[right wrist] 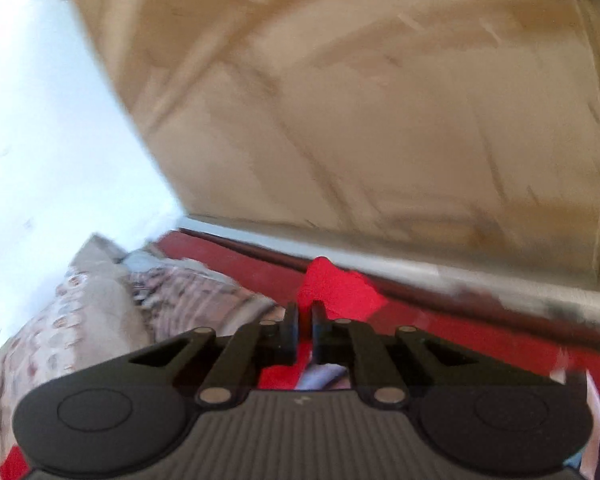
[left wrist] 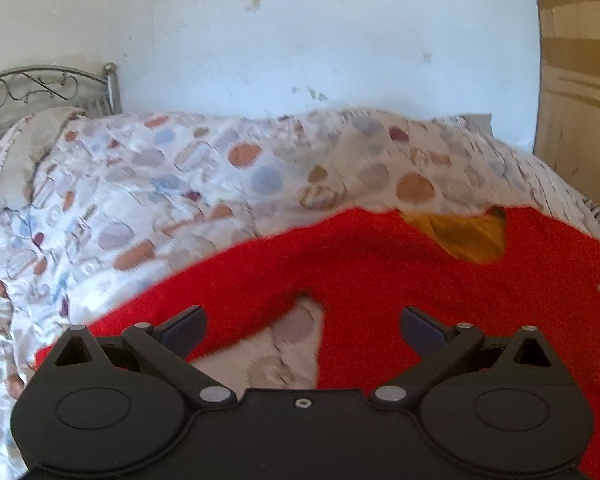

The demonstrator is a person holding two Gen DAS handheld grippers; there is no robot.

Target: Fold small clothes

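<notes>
A small red sweater [left wrist: 380, 264] with a mustard inner neck lies spread on the patterned quilt [left wrist: 148, 184], one sleeve stretching to the lower left. My left gripper [left wrist: 303, 326] is open, hovering just above the sweater near its armpit, holding nothing. In the right wrist view my right gripper [right wrist: 305, 320] is shut on a bunched piece of the red sweater [right wrist: 336, 290] and holds it lifted, tilted up toward the wall.
The bed has a metal headboard [left wrist: 40, 88] at the far left against a white wall [left wrist: 260, 40]. A wooden wardrobe [right wrist: 360, 100] stands close on the right. A red bed frame edge [right wrist: 480, 332] runs beneath it.
</notes>
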